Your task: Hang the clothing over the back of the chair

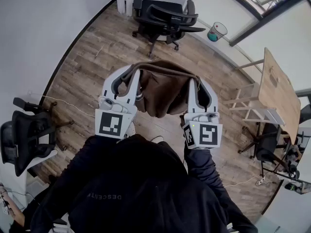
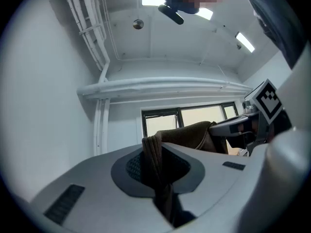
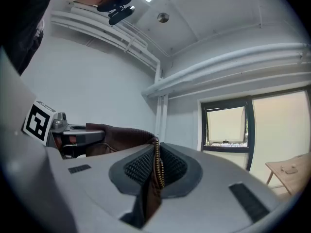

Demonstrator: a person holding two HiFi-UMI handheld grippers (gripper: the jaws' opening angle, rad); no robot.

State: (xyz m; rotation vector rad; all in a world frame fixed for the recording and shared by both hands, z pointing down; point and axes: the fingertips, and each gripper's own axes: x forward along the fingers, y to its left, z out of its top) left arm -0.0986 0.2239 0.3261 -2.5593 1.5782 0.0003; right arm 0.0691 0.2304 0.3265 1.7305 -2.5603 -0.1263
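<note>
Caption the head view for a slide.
The left gripper and right gripper hold a brown garment between them above the wood floor, black office chair ahead.

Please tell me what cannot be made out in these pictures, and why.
Head view: the brown garment, pinched by the left gripper and the right gripper, hangs bunched; its own folds hide its full shape.
Both gripper views: the black chair is outside the frame; they face walls and ceiling.
Head view: what lies in the bin is too small to tell.
</note>
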